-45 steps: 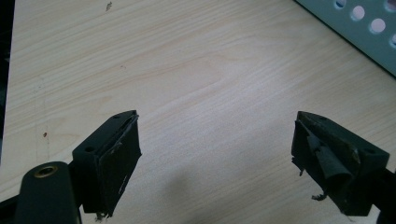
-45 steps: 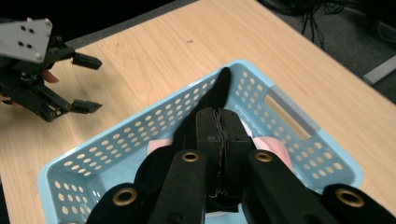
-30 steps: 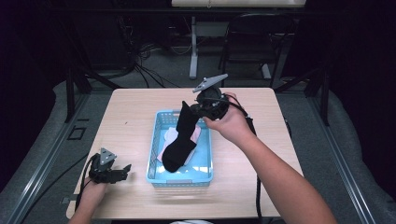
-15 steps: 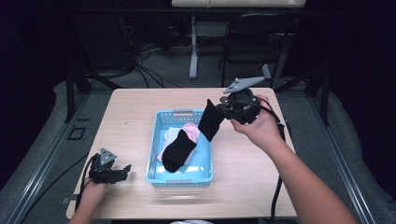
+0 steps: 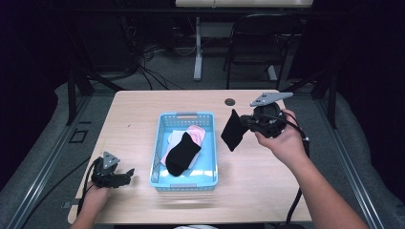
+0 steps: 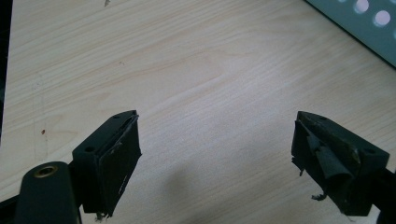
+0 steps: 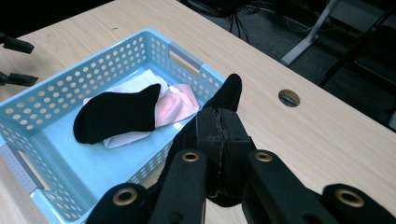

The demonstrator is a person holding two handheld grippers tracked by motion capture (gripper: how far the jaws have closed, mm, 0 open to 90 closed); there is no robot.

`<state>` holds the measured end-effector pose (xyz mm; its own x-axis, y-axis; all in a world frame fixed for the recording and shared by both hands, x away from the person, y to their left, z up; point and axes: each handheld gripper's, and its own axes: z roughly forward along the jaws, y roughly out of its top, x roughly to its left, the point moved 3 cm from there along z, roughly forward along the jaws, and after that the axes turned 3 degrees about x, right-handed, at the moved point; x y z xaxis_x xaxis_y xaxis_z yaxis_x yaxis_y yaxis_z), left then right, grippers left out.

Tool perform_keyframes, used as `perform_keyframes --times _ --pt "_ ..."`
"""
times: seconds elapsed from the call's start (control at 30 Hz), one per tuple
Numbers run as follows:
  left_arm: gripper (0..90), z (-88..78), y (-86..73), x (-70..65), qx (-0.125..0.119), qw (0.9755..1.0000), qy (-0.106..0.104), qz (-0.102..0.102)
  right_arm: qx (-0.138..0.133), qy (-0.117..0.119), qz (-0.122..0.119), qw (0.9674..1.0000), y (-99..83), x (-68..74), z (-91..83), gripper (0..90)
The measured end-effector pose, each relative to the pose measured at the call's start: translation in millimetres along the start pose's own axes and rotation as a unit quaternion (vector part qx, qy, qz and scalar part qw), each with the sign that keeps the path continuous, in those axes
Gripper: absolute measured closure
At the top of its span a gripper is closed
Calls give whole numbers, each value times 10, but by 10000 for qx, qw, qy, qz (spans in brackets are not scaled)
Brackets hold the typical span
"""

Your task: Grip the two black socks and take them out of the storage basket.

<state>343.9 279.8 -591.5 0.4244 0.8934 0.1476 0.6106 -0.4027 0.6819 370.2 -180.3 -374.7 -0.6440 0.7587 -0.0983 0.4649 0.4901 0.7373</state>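
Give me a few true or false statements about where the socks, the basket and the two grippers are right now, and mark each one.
1. The right gripper is shut on a black sock. True.
2. The held black sock lies inside the blue basket. False: it hangs above the table, to the right of the basket.
3. A second black sock lies in the basket on top of a pink sock. True.
4. The left gripper grips the basket's rim. False: its jaws stand open above bare wood, left of the basket.
5. The basket holds no socks. False: it holds black, pink and white ones.
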Motion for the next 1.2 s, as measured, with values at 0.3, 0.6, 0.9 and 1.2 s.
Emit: perform_keyframes --times 0.3,0.6,0.9,1.2 --pt "155 -4 -2 3 -7 10000 -2 -7 10 147 127 9998 -130 43 139 885" --pt "155 -8 -1 0 -25 10000 -2 -9 265 87 693 9972 -550 -168 437 885" --pt "155 -5 -1 1 -4 10000 -1 28 574 -379 1659 9837 -1231 -624 668 885" --pt "155 -2 -8 -1 22 10000 24 31 840 -538 1881 9771 -1562 -740 766 877"
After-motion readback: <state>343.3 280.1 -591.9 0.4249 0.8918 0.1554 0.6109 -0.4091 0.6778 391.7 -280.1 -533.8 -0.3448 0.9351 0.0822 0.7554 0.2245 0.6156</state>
